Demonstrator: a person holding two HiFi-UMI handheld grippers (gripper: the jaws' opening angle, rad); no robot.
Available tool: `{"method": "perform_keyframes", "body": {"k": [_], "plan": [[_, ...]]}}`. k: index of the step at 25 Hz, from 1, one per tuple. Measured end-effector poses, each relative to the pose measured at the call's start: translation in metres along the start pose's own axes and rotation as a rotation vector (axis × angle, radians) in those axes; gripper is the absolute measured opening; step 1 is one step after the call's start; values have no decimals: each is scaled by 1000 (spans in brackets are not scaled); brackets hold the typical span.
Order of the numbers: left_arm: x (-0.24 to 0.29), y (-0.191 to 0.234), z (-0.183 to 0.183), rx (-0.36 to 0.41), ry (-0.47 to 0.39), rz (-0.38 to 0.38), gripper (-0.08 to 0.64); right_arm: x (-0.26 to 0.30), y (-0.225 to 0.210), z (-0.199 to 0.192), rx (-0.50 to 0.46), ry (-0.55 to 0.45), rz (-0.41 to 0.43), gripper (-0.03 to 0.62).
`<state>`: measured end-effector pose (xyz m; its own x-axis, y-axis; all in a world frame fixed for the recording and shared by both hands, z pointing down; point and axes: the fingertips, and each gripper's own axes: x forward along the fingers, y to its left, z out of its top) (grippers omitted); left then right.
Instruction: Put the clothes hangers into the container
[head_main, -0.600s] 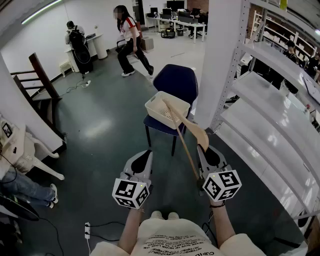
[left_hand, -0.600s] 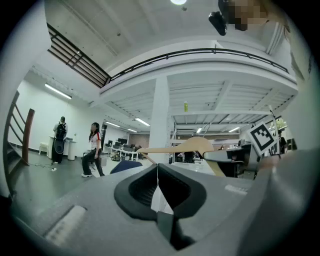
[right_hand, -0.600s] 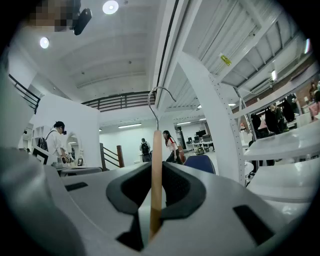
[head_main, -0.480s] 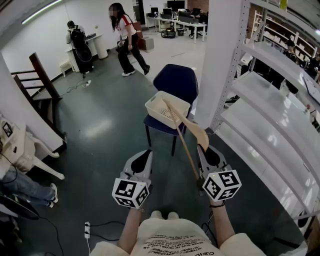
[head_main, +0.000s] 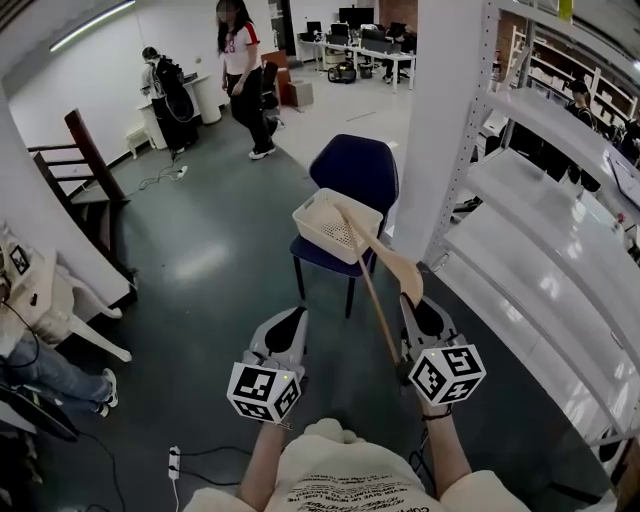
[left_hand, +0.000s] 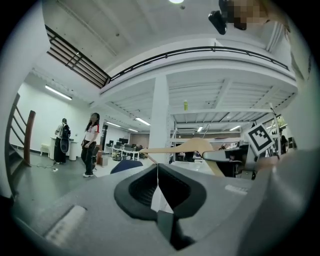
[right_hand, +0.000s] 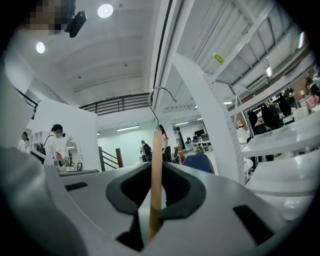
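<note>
A white slotted basket (head_main: 322, 222) sits on the seat of a dark blue chair (head_main: 352, 170) ahead of me. My right gripper (head_main: 422, 312) is shut on the lower bar of a wooden clothes hanger (head_main: 372, 290), which slants up and away until its far end overlaps the basket's right rim. In the right gripper view the hanger (right_hand: 157, 150) stands on edge between the pads, its wire hook on top. My left gripper (head_main: 288, 322) hangs level beside it, shut and empty; its jaws meet (left_hand: 158, 169). The hanger (left_hand: 195, 146) also shows in the left gripper view.
White metal shelving (head_main: 545, 210) runs along the right, with a white pillar (head_main: 440, 120) just right of the chair. A person (head_main: 240, 70) walks at the back. A wooden stair rail (head_main: 88, 165) and a white chair (head_main: 60, 300) stand at the left.
The person at the back has walked left and farther off. Chair, basket and both grippers sit slightly lower in view; the hanger stays gripped the same way.
</note>
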<state>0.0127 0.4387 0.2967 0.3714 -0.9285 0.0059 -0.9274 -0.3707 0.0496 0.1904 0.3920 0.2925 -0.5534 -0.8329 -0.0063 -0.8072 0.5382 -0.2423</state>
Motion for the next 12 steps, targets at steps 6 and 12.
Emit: {"method": "perform_keyframes", "body": {"k": [6,12], "plan": [[14,11,-1,1,2,15,23,14,-12,-2,12,2,-2,54],[42,27,-9,-5,17,13,23,44,-29,-9,21,20,-6,54]]}}
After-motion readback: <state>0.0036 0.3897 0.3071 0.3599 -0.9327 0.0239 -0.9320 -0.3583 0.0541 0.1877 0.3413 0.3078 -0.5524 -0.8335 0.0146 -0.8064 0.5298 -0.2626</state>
